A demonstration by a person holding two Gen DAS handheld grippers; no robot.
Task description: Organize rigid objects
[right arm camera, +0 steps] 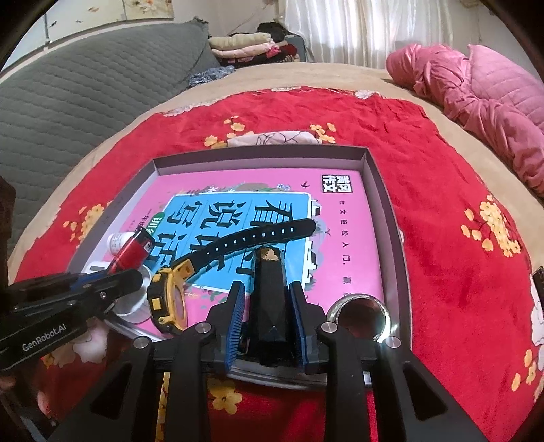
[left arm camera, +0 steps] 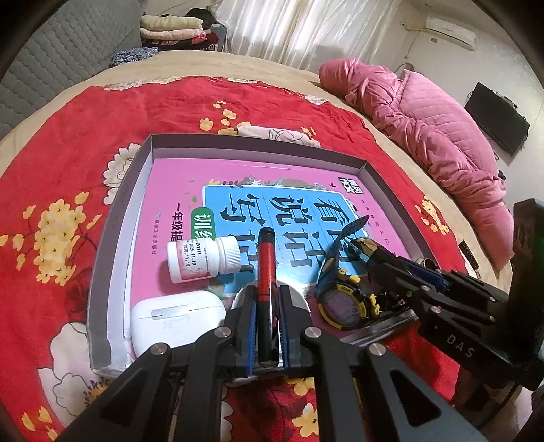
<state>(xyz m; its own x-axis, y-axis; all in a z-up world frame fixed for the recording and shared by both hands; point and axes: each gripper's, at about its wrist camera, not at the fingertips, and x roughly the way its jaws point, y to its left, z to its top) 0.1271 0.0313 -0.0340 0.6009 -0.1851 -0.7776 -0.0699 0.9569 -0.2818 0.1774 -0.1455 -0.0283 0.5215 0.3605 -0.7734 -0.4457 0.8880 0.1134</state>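
A shallow grey box lies on the red floral bedspread, with a pink book inside. My left gripper is shut on a red and black tube and holds it over the box's near edge. My right gripper is shut on a black faceted stick with a gold tip. On the book lie a white pill bottle, a white earbud case, a yellow and black watch and a shiny metal ring.
The red bedspread surrounds the box. A pink quilted jacket lies at the far right. Folded clothes are stacked at the back. A grey padded headboard stands on the left.
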